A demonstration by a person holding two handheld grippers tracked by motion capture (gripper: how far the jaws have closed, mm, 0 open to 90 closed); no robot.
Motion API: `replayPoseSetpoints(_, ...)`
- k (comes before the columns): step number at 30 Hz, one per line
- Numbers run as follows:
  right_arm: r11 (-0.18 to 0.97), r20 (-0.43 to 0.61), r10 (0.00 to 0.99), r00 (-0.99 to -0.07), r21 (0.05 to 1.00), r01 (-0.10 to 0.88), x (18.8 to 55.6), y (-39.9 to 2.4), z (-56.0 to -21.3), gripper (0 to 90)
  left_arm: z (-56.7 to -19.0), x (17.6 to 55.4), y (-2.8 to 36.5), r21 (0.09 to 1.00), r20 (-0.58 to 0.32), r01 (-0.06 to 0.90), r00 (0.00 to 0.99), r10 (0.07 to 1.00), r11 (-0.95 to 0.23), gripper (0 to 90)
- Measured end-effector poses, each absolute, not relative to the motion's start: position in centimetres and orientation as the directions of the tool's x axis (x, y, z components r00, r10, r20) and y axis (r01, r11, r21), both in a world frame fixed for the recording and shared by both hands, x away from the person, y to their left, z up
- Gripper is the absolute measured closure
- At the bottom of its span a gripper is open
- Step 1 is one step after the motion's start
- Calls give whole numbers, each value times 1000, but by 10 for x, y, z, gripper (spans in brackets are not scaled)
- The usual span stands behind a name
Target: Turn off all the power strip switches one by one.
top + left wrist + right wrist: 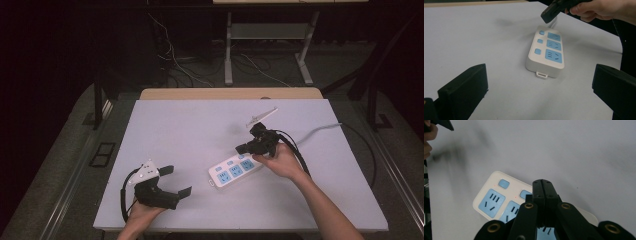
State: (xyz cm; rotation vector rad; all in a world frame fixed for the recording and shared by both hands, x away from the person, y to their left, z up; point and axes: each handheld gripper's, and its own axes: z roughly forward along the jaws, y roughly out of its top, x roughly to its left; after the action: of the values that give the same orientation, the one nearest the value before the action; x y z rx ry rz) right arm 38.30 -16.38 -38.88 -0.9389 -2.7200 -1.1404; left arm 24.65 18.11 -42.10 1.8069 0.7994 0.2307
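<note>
**Closed tip poised over the power strip's switches**

Nearest the person, the left gripper (177,181) rests by the front-left edge of the table (165,125), its jaws wide apart and holding nothing; it sits well apart from the work.

Farther in, the white power strip (235,169) lies flat right of centre, with blue sockets and a row of small blue buttons (503,183) along one side. The right gripper (241,148) hovers just above the strip's far end, jaws pressed together with nothing between them.

Judging from this pose, the step looks like pressing a button. To do it well, centre the closed tip over one button, come straight down, and push gently so the light strip does not slide.
</note>
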Motion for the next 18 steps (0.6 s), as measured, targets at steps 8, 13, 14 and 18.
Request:
replayPoseSetpoints(8,565,255,496,-830,631,531,380,-155,-381,896,-421,247,181,895,-221,408,754,618,-178,0)
replayPoseSetpoints(13,578,257,486,-835,622,528,379,-151,-381,896,-421,246,181,895,-222,409,755,617,-179,0)
replayPoseSetpoints(14,581,259,485,-836,619,529,379,-150,-381,896,-421,246,181,895,-219,408,756,617,-181,0)
replayPoseSetpoints(18,592,259,473,-842,614,522,378,-147,-383,896,-421,247,181,896,-220,408,754,619,-178,0)
